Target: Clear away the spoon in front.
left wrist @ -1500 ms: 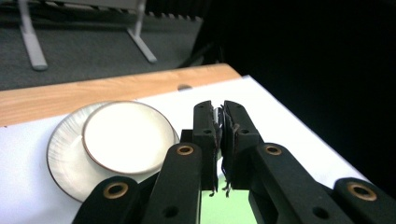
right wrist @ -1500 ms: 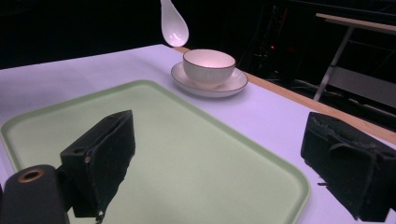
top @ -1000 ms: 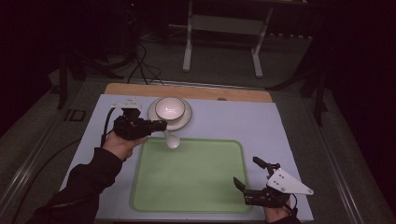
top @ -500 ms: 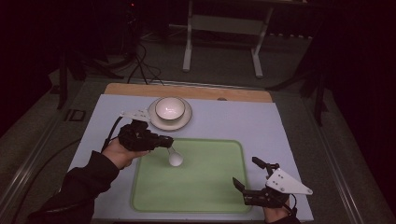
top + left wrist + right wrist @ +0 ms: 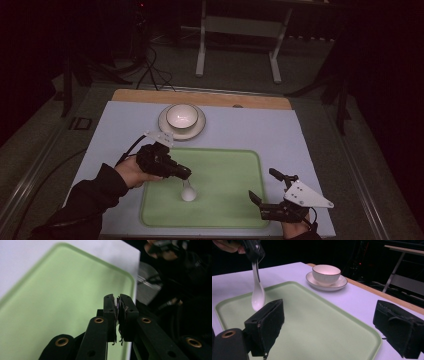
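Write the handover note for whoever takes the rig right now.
Left gripper: shut on the handle of the white spoon, which hangs bowl-down over the green tray; whether its tip touches the tray is unclear.
Right gripper: open, holding nothing, at the tray's near right corner.
Bowl sits on its saucer beyond the tray.
Done: spoon gripped and brought over the tray.
Left: probably lay the spoon down on the tray and release.

A white bowl (image 5: 182, 116) sits on a saucer (image 5: 165, 128) toward the upper middle of the frame, on the pale desk (image 5: 250, 130). Behind it, a white metal stand (image 5: 237, 25) rises from the dark floor (image 5: 310, 115).
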`<state>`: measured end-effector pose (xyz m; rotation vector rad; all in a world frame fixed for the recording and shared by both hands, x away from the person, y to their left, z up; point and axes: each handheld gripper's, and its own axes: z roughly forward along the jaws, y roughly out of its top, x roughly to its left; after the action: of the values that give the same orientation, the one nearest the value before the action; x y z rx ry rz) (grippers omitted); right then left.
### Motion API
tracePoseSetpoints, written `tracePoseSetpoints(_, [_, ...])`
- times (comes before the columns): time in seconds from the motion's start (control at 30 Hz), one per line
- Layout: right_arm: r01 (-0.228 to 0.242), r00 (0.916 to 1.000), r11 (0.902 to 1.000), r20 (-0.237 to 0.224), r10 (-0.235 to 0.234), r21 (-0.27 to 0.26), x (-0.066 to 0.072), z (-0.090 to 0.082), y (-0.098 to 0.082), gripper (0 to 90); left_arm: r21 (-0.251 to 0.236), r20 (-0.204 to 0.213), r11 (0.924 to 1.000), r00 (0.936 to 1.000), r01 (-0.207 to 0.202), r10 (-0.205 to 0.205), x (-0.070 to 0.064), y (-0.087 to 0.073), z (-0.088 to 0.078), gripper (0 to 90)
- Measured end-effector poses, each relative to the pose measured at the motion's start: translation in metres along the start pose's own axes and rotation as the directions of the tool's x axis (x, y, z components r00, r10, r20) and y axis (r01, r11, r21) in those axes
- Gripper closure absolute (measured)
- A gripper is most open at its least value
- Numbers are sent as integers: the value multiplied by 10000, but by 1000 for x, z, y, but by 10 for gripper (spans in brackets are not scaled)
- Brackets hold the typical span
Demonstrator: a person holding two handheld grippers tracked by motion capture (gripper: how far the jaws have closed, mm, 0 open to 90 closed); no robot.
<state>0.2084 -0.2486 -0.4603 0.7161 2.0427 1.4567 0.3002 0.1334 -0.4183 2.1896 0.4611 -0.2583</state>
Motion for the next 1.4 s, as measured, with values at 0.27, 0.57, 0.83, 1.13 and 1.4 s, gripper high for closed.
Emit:
tracePoseSetpoints(0.27, [22,10000,10000,-11,-22,9,0,1,0,101,849,676,9964,9977,-61,4,5,-5,24,840])
tracePoseSetpoints(0.57, [-22,10000,10000,0,22,46,-1,0,-1,101,1456,1033,9893,9945,-4,-148,14,-5,43,839])
tracePoseSetpoints(0.83, [-27,10000,10000,-9,28,47,-1,0,-2,101,1036,1325,9946,9911,-19,-119,26,-8,49,828])
tracePoseSetpoints(1.13, [-9,10000,10000,5,8,54,-1,0,-2,101,345,1018,9987,9940,371,-404,45,-19,52,783])
tracePoseSetpoints(1.4, [-27,10000,10000,-31,27,83,-2,1,-3,101,-215,599,9981,9966,578,-564,61,-32,55,732])
